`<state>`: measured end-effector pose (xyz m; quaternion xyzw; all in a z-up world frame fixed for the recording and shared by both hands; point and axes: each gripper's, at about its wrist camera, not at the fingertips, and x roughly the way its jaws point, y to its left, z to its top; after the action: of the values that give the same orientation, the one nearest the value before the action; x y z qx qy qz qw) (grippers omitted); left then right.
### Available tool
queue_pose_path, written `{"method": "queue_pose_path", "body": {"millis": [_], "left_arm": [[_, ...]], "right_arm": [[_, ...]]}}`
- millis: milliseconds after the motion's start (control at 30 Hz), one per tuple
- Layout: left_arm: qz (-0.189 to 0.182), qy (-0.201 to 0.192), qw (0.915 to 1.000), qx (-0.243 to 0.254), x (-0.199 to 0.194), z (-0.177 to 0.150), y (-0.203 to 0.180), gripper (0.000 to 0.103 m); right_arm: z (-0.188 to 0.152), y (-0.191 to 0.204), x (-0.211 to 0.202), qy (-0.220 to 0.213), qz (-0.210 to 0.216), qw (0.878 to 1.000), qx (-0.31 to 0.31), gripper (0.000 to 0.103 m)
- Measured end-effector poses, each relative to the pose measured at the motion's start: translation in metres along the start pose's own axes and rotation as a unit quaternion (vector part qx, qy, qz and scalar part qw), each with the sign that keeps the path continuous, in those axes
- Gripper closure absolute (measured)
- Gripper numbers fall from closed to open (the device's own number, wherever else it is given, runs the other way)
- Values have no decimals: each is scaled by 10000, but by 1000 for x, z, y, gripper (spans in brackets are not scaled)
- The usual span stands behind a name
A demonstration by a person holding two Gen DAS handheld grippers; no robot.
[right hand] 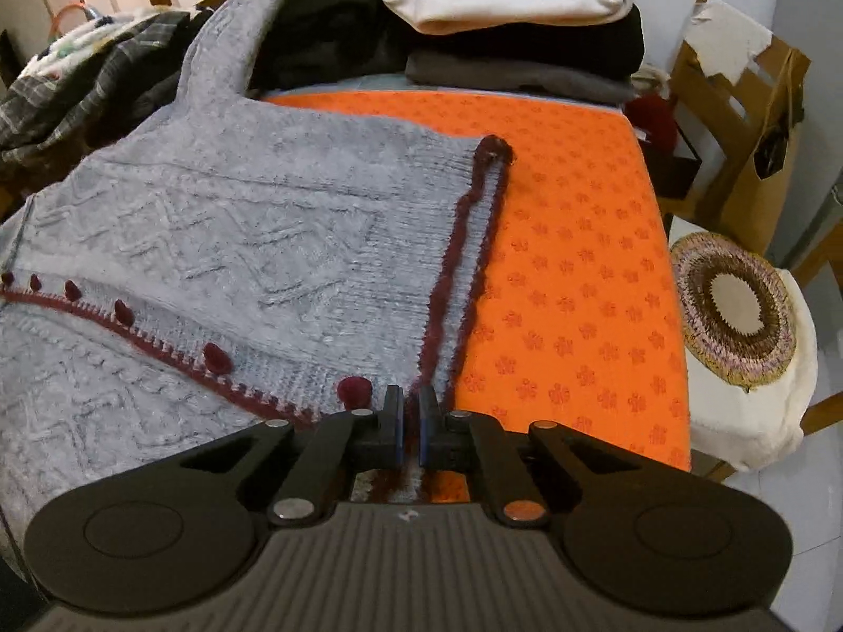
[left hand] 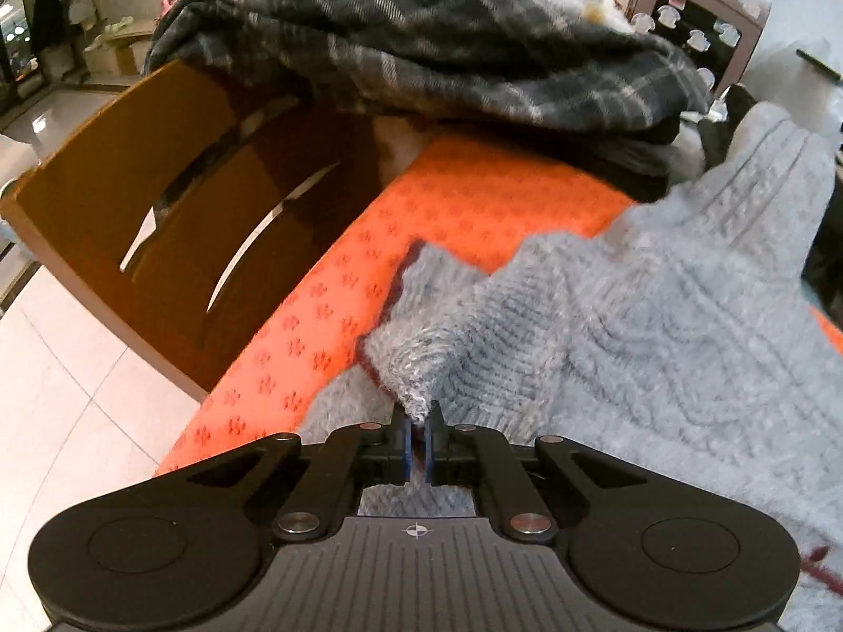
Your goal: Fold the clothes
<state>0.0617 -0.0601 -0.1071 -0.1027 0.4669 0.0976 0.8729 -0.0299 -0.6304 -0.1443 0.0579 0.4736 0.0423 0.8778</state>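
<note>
We have the grey knit cardigan (right hand: pixel 221 242) spread on the orange-covered worktop (right hand: pixel 569 284). It looks soft, floppy and stretchy, so edges suit best: left tongs (left hand: pixel 420 416) pinch a bunched corner, right tongs (right hand: pixel 412 400) clamp the maroon-trimmed hem.

cardigan (right hand: pixel 211 221): grey cable-knit, maroon trim | cloth (right hand: pixel 569 274): orange, flower print
</note>
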Motion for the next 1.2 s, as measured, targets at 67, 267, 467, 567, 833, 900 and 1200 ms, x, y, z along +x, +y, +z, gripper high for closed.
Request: {"method": "queue_pose_path", "body": {"millis": [67, 267, 467, 567, 833, 900, 1200], "left_arm": [[-49, -32, 10000, 49, -1, -6, -3, 88], [-74, -400, 9979, 510, -27, -35, -27, 62], [-626, -818, 9800, 1704, -38, -56, -94, 51], [-936, -750, 9762, 1806, -24, -46, -119, 51], [-1496, -499, 9653, 2081, 31, -3, -206, 50], [-1590, -487, 9607, 2220, 44, 10, -228, 45], [-1796, -6, 9438, 2774, 112, 59, -304, 95]], "right_arm": [[4, 3, -1, -7, 67, 9999, -76, 96], [21, -6, -14, -111, 190, 9997, 131, 83], [56, -26, -13, -446, 243, 9976, 460, 73], [76, -34, 2, -537, 245, 9968, 547, 70], [115, -54, 54, -483, 282, 9954, 783, 68], [122, -59, 66, -437, 368, 9946, 864, 63], [139, -59, 104, -217, 676, 9935, 886, 70]]}}
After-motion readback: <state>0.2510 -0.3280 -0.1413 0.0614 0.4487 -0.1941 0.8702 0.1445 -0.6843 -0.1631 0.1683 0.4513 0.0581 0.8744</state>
